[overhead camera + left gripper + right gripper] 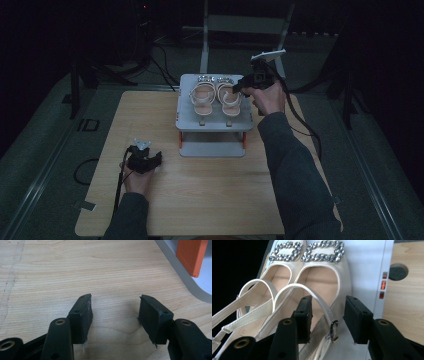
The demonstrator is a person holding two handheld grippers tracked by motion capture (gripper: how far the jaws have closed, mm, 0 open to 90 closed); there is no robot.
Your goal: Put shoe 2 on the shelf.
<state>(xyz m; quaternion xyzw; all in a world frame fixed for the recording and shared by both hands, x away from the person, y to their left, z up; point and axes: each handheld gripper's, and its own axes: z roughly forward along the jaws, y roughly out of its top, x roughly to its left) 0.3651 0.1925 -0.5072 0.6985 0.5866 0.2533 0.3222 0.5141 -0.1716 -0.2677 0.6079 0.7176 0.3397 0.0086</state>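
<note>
Darkness surrounds a pale wooden table (pixel 210 195), on which a small grey two-tier rack (pixel 214 122) with orange posts stands toward the far side. On its top shelf sit two cream slingback shoes side by side, toes pointing away from the person, each with a rhinestone buckle at the toe. The right gripper (pixel 239 89) reaches in from the right over the right shoe (pixel 231 100), which lies just beside the left shoe (pixel 202 98). In the right gripper view its jaws stand partly open, straddling the right shoe's thin ankle strap (pixel 322 305) near the small metal buckle (pixel 333 331); the pads do not press on the strap, and the shoe rests on the shelf. No earlier picture is to hand for comparison. The left gripper (pixel 149 161) lies low on the near left part of the table, well apart from the rack. In the left gripper view its jaws are spread wide over bare wood with nothing between them, and a corner of the rack's base and an orange post (pixel 191 256) show at the upper right.
</note>
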